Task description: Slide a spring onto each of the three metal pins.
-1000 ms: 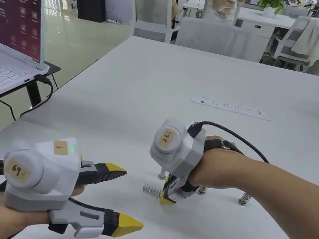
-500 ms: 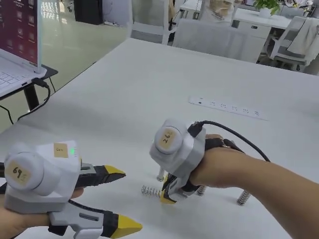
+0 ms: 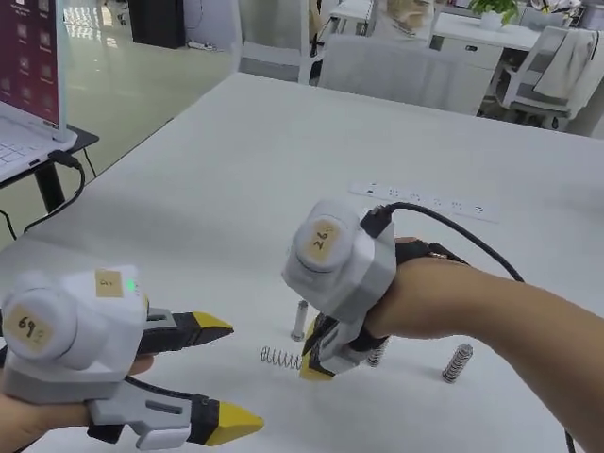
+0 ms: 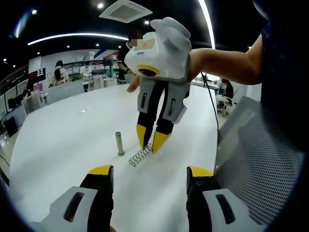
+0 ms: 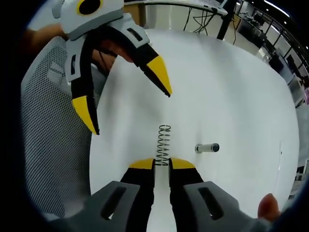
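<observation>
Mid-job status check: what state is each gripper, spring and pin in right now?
left gripper: open, empty.
loose spring: one end pinched in jaws, not on a pin.
right gripper: shut on loose spring.
bare pin: upright, no spring.
middle spring: standing, partly hidden behind right gripper.
far spring: standing, seemingly on its pin.
laptop: open, screen lit.

Bare steel pin upright; coil spring horizontal just beside it, one end in right hand-held gripper.
</observation>
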{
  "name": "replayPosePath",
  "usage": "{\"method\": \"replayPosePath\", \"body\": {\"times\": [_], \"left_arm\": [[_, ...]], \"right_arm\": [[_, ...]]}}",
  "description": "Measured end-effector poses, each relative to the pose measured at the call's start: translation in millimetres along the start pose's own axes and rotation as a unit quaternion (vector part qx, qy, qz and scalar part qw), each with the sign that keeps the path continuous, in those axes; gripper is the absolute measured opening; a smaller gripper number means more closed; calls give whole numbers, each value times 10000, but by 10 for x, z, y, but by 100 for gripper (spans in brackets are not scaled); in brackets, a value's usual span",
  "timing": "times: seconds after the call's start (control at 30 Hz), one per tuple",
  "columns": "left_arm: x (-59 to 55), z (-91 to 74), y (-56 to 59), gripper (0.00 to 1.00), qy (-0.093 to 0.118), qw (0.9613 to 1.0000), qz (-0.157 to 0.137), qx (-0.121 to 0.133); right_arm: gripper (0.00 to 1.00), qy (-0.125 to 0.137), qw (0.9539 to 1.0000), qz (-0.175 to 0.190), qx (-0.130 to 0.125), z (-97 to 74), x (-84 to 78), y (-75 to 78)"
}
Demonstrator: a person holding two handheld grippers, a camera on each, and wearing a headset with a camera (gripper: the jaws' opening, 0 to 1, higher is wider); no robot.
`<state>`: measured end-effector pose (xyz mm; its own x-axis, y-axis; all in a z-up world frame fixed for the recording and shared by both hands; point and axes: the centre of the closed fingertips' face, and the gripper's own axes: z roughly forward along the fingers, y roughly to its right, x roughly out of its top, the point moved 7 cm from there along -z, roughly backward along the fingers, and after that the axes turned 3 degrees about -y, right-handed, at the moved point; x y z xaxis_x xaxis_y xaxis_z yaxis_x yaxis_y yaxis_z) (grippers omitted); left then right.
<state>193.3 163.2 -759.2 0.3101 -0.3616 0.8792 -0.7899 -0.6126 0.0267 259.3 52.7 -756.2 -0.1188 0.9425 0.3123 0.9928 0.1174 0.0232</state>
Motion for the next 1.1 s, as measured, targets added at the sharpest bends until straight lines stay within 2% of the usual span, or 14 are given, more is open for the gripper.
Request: {"method": "replayPosePath", "body": {"times": [0.3, 0.5, 1.1], "left_arm": [[73, -14, 34, 50, 45, 9999, 129, -26], [120, -10, 71, 42, 73, 9997, 220, -89], [257, 4, 176, 20, 198, 9980, 517, -312]], "right_arm": [[8, -10, 9996, -270, 109, -192, 4, -133], [8, 69, 9990, -414, 126, -289, 27, -202], [8, 277, 9940, -1028, 257, -412, 53, -334]]}}
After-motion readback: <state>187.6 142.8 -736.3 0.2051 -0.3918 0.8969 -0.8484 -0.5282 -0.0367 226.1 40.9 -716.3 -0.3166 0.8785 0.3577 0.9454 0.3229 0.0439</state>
